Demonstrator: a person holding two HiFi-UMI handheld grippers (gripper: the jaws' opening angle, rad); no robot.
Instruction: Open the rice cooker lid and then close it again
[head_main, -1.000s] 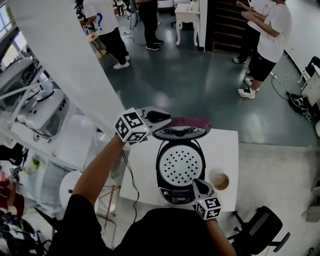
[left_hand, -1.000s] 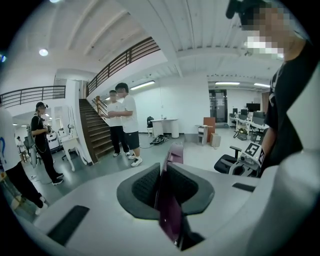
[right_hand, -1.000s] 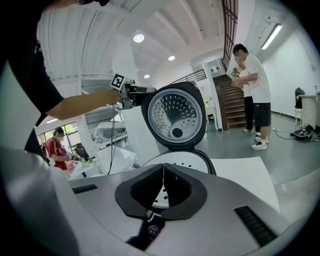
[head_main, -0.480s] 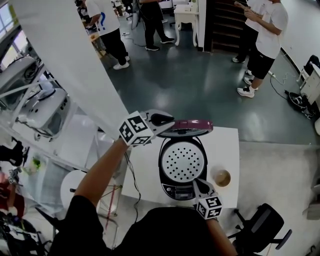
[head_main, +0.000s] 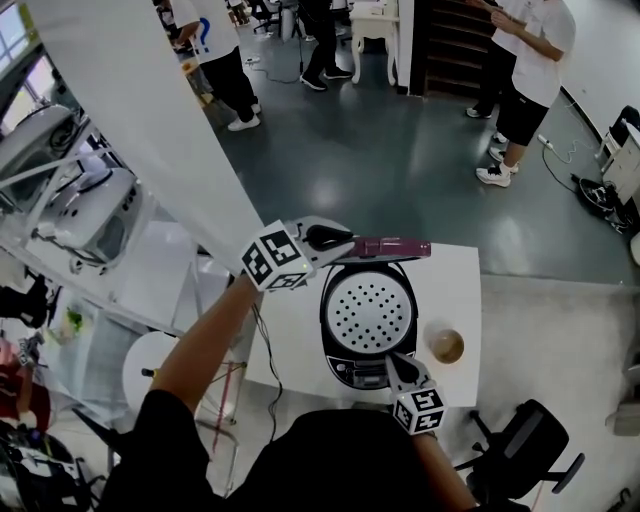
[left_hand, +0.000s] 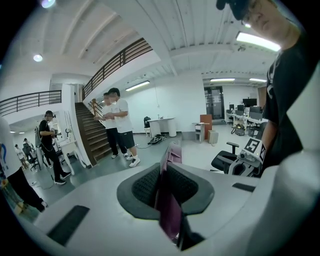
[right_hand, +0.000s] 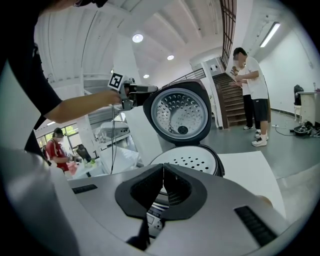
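The black rice cooker (head_main: 368, 325) stands on a white table (head_main: 455, 290), its perforated inner plate (right_hand: 192, 161) showing. Its lid (head_main: 392, 247) stands up at the back, and from above I see mainly its purple rim. The right gripper view shows the lid's round metal inner face (right_hand: 180, 113). My left gripper (head_main: 332, 239) is shut on the lid's left edge, and the purple rim (left_hand: 169, 202) sits clamped between its pads. My right gripper (head_main: 394, 363) hovers at the cooker's front panel (right_hand: 154, 220), shut (right_hand: 163, 167) with nothing in it.
A small cup of brown liquid (head_main: 446, 346) sits on the table right of the cooker. A cable (head_main: 262, 355) runs down the table's left side. An office chair (head_main: 520, 455) is at the lower right. Several people (head_main: 530, 60) stand across the floor by a staircase.
The left gripper has shifted slightly right with the lid. The lid's inner face showed from above before; now mostly its purple rim shows. The right gripper stays at the cooker's front.
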